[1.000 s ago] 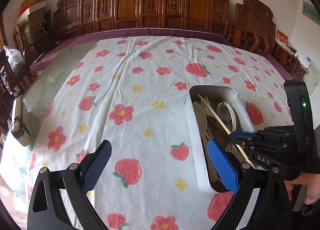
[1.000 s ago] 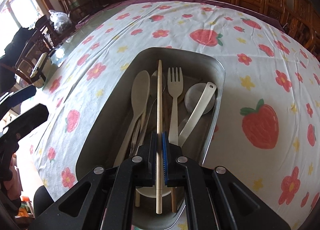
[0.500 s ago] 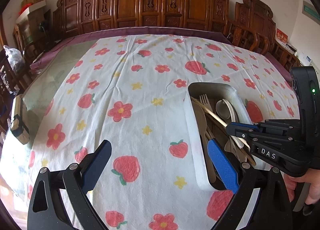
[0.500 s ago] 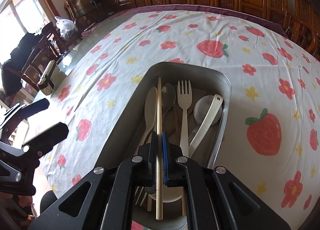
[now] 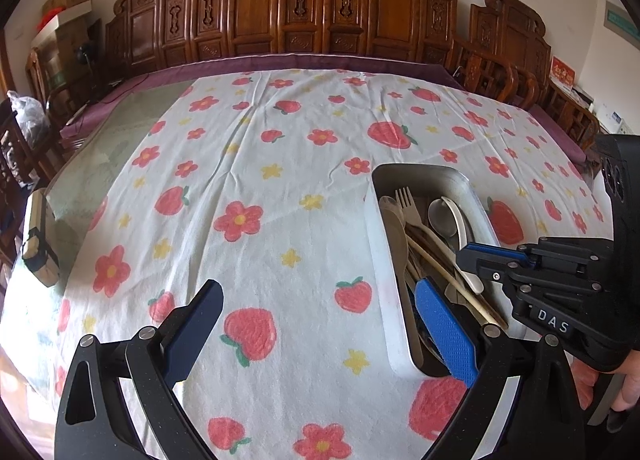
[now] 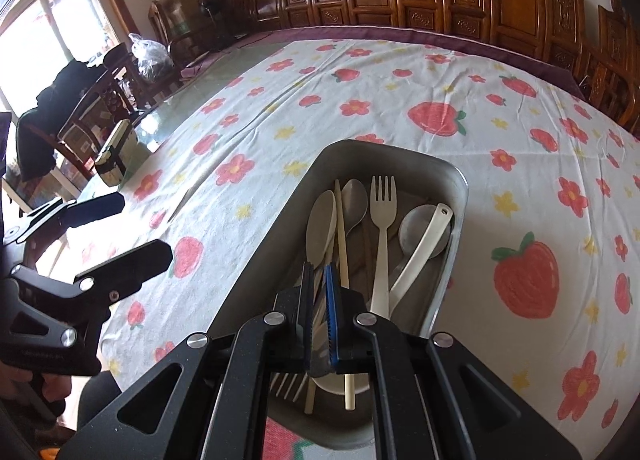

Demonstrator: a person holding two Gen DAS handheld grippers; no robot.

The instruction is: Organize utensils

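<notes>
While the right tool [image 6: 319,312] stands over the near end of the metal tray [image 6: 460,196], its two pads are close together with a narrow gap, and nothing is clamped between them. In the right wrist view the tray fills the lower middle of the frame. A wooden chopstick [image 6: 342,244] lies lengthwise in the tray, just right of the blue pad, with its near end under the tool body. Left of the chopstick lies a wooden spoon [image 6: 320,224], and a grey metal spoon [image 6: 355,200] is behind it. A pale plastic fork [image 6: 383,220] lies to the right of the chopstick, tines toward the far wall. At the far right corner of the tray there is a white ladle-shaped spoon [image 6: 420,252] across a round metal spoon bowl [image 6: 416,228].

In the left wrist view the left tool [image 5: 316,328] is spread wide at the bottom of the frame and holds nothing. Its right finger [image 5: 444,336] overlaps the near left part of the tray in the picture; the left finger is above the flowered cloth [image 5: 260,180] that covers the tabletop.
</notes>
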